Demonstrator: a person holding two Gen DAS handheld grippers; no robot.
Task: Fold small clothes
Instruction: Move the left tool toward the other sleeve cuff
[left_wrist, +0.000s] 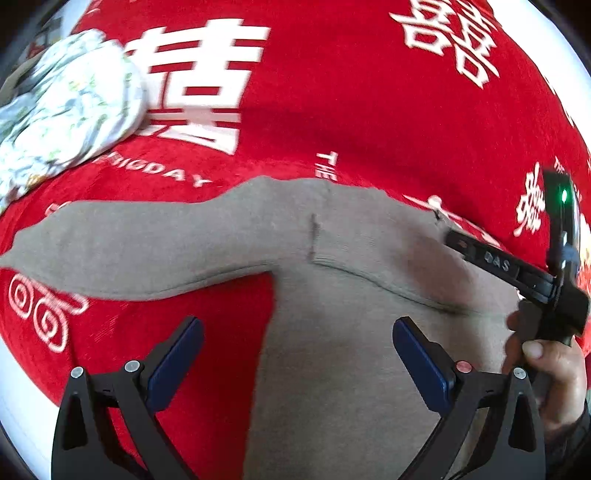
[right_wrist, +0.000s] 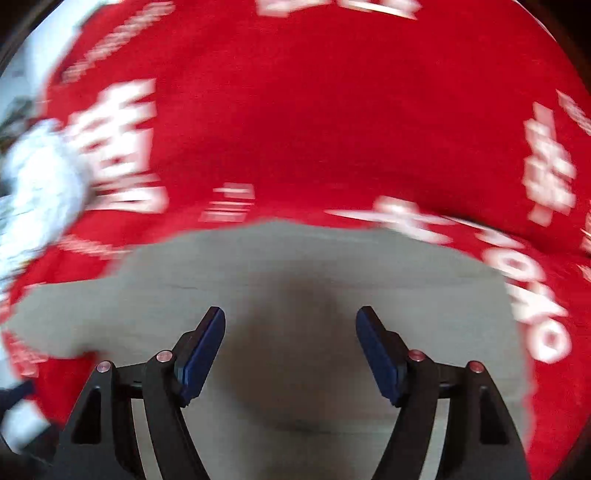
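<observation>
At the far left a crumpled floral garment (left_wrist: 70, 107) lay on the red cloth (left_wrist: 332, 110) with its white characters, well apart from the grey-brown top (left_wrist: 351, 332) that was spread flat beside it, 1 sleeve stretched out to the left. My left gripper (left_wrist: 297, 354) hung over that top's left edge with its 2 blue pads (left_wrist: 177, 363) spread wide and nothing between them. Further right, my right gripper (right_wrist: 290, 350), gripped by my hand (left_wrist: 554, 365), stood over the top's body with its fingers parted and empty.
</observation>
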